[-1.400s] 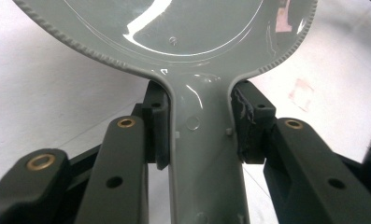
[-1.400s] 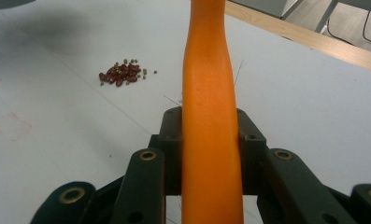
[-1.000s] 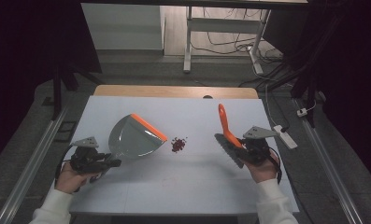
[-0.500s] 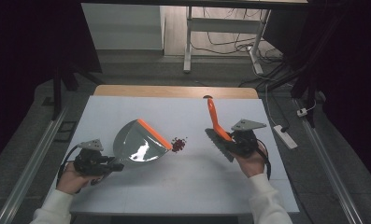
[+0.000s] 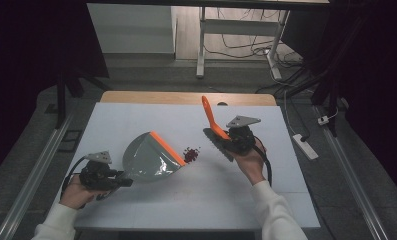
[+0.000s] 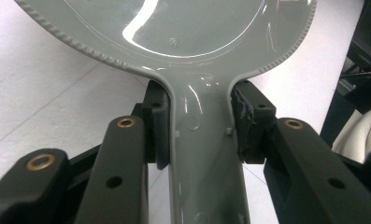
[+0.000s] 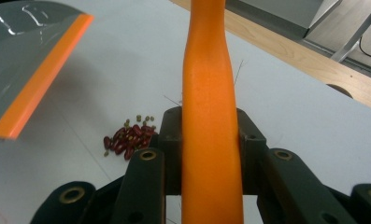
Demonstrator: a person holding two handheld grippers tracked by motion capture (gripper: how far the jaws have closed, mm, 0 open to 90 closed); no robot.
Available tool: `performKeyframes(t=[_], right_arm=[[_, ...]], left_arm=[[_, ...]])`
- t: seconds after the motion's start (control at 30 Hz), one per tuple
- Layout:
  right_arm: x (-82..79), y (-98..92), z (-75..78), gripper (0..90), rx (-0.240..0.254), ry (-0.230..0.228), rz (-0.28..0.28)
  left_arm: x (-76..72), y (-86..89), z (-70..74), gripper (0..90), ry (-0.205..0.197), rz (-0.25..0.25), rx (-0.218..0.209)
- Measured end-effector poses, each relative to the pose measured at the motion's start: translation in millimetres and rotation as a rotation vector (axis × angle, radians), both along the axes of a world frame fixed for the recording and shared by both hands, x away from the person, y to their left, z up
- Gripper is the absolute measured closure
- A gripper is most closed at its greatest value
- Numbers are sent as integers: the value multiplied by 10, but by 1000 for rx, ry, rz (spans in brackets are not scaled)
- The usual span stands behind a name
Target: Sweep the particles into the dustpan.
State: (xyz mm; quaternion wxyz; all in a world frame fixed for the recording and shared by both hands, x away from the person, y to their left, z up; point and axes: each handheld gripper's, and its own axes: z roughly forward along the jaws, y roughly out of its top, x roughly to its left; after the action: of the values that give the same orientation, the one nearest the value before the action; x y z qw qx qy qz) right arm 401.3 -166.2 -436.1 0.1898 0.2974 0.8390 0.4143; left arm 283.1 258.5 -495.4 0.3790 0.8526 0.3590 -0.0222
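A grey dustpan (image 5: 148, 159) with an orange lip (image 5: 167, 147) rests on the white table (image 5: 136, 120), its lip facing a small pile of dark red beans (image 5: 191, 154). My left gripper (image 5: 120, 178) is shut on the dustpan's handle (image 6: 204, 158), with the pads pressing on both of its sides; its midpoint (image 6: 203, 133) lies on the handle. Right of the beans, my right gripper (image 5: 222, 138) is shut on the orange handle (image 5: 208, 114) of a brush, dark bristles (image 5: 221, 148) pointing down. In the right gripper view the handle (image 7: 210, 93) runs up between the jaws of that gripper (image 7: 210, 147), with the beans (image 7: 127, 137) and the dustpan lip (image 7: 43, 74) to the left.
A wooden strip (image 5: 186, 97) edges the table's far side. Metal rails (image 5: 36, 165) run along both sides on the floor. A power strip (image 5: 306, 146) lies off the right edge, and cables and desk legs (image 5: 201, 45) stand behind.
My right gripper has carried the brush leftwards, closer to the beans. The dustpan has shifted slightly so that its lip lies nearer the pile. The left hand has hardly moved.
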Motion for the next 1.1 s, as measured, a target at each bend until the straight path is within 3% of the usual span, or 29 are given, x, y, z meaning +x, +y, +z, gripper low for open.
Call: performKeyframes(t=[0.3, 0.53, 1.1], right_arm=[[64, 112, -91, 701, -28, 25, 6], [125, 225, -195, 701, -91, 30, 10], [227, 309, -276, 701, -129, 32, 8]], left_arm=[[0, -56, -29, 619, 10, -25, 20], [2, -99, -55, 619, 30, -52, 47], [45, -250, -114, 618, 54, -98, 109]])
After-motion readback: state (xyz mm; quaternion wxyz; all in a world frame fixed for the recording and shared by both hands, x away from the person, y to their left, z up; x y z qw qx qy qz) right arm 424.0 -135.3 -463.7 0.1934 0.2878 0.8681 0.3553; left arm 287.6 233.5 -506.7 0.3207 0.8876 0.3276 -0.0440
